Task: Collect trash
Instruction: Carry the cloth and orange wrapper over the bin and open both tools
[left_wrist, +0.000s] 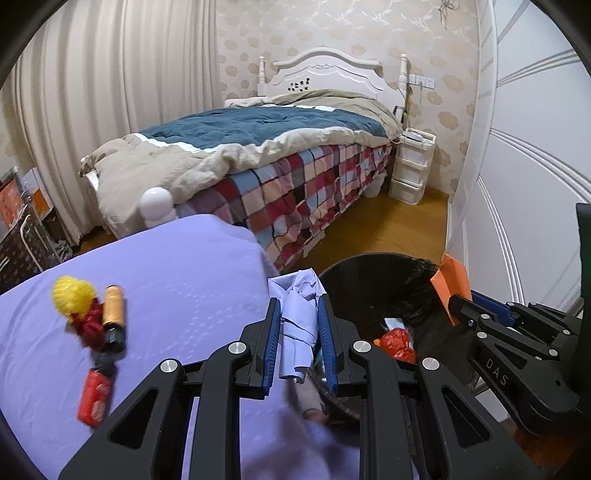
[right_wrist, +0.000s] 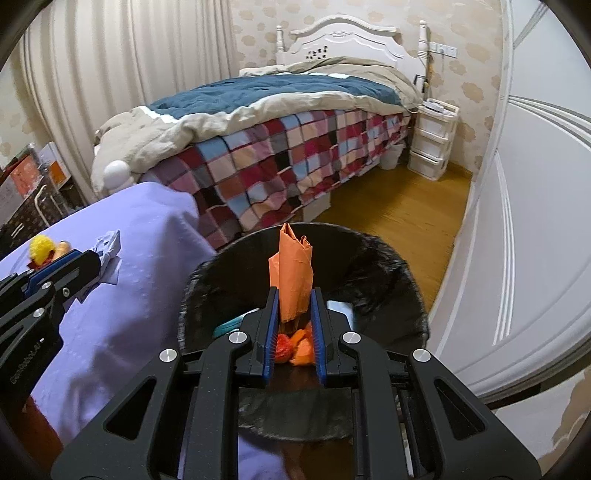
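Right gripper (right_wrist: 293, 319), fingers closed on an orange paper (right_wrist: 293, 273), was poised above the bin (right_wrist: 388, 266), which already held red and orange scraps (left_wrist: 397, 343). Left gripper (left_wrist: 300, 332), near the counter (left_wrist: 166, 266) edge beside the bin, clamped a crumpled white paper (left_wrist: 299, 314). Both drops remained. Thread spools (left_wrist: 112, 306) and a red wrapper (left_wrist: 94, 400) lay on the counter; whether those counted as trash is uncertain.

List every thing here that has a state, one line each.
Left tongs: shut on the white paper, near the table edge.
Right tongs: shut on the orange paper, above the bin.
Bin: open, black liner, some trash inside.
Red wrapper: lying on the purple cloth.
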